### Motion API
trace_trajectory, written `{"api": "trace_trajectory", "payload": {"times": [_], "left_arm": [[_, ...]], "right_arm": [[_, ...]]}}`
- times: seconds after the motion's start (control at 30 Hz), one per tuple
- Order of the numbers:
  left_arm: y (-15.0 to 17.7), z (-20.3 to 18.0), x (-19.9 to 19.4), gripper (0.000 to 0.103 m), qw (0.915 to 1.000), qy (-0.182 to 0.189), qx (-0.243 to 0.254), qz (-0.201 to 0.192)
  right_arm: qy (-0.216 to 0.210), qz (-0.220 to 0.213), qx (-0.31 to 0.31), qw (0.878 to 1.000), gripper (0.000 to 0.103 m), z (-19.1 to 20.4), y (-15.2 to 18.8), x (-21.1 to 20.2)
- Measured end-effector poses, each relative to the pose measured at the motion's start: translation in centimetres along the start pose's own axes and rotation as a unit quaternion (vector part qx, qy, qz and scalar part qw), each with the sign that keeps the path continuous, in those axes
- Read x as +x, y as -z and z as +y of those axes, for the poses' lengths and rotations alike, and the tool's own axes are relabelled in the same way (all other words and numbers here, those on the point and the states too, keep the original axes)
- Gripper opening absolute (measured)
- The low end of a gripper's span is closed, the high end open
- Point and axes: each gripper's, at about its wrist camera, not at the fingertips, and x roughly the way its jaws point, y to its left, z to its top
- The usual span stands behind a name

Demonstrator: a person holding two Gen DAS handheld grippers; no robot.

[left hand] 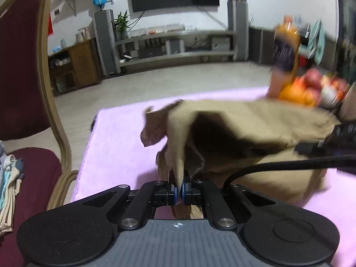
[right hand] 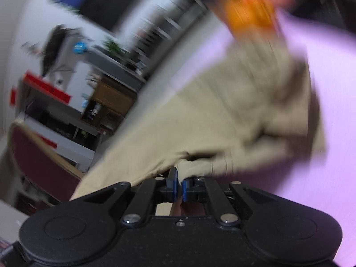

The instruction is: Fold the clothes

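Note:
A beige garment [left hand: 249, 120] lies partly lifted over the pink-covered table [left hand: 120, 142]. My left gripper [left hand: 179, 189] is shut on a pinched edge of the cloth, which rises in a fold from between its blue pads. In the right wrist view the same beige garment [right hand: 222, 115] stretches away, blurred by motion. My right gripper [right hand: 179, 189] is shut on a bunched edge of it. The other gripper's black body and cable [left hand: 322, 153] show at the right of the left wrist view, over the cloth.
A dark red chair [left hand: 24, 66] stands left of the table, with a pile of light clothes [left hand: 9, 189] on its seat. A bowl of fruit [left hand: 311, 89] sits at the table's far right corner. Beyond are floor, a TV stand and shelves.

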Motion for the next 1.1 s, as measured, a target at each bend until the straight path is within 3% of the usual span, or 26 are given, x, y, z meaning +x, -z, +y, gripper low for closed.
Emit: {"api": "trace_trajectory", "payload": {"times": [0.1,0.23,0.33,0.4,0.47,0.6,0.63,0.7,0.73,0.77,0.87,1.0,1.1], "left_arm": [[-2.4,1.9,-4.6,0.005,0.9968,0.063,-0.048,-0.008],[-4.3,4.5,-10.7,0.005,0.9781,0.158,-0.132,-0.028],[-4.2,5.7,-14.1,0.005,0.9643,0.184,-0.180,-0.062],[-3.0,5.9,-14.5,0.005,0.9611,0.179,-0.202,-0.060],[-1.3,5.4,-13.5,0.005,0.9637,0.161,-0.208,-0.047],[3.7,4.2,-7.3,0.005,0.9707,0.116,-0.210,0.012],[5.1,4.1,-5.7,0.005,0.9694,0.105,-0.219,0.034],[7.3,4.6,-3.4,0.004,0.9573,0.106,-0.260,0.071],[7.0,5.0,-3.5,0.004,0.9537,0.112,-0.271,0.066],[5.9,5.2,-4.2,0.004,0.9536,0.117,-0.273,0.050],[2.7,5.9,-6.5,0.003,0.9517,0.132,-0.277,0.002],[-3.4,6.8,-13.7,0.003,0.9400,0.155,-0.277,-0.127],[-5.9,7.1,-17.2,0.003,0.9355,0.151,-0.265,-0.178]], "right_arm": [[0.000,-0.050,-0.065,0.997,0.005,3.4,-4.2,-6.1],[-0.009,-0.113,-0.125,0.986,0.004,7.5,-8.5,-14.9],[-0.022,-0.134,-0.166,0.977,0.004,10.3,-10.7,-18.4],[-0.019,-0.137,-0.191,0.972,0.004,11.9,-11.6,-19.3],[-0.007,-0.115,-0.203,0.972,0.004,11.7,-11.7,-17.5],[0.030,-0.056,-0.218,0.974,0.004,8.8,-10.0,-11.4],[0.044,-0.039,-0.206,0.977,0.004,7.2,-9.4,-9.5],[0.058,-0.007,-0.163,0.985,0.005,4.3,-8.7,-6.5],[0.057,-0.003,-0.149,0.987,0.005,4.0,-8.9,-6.1],[0.053,-0.003,-0.142,0.988,0.004,4.2,-9.2,-5.9],[0.001,-0.052,-0.216,0.975,0.004,11.3,-11.0,-8.8],[-0.076,-0.130,-0.307,0.940,0.004,20.7,-13.2,-13.2],[-0.116,-0.184,-0.338,0.916,0.004,25.1,-14.4,-16.6]]}}
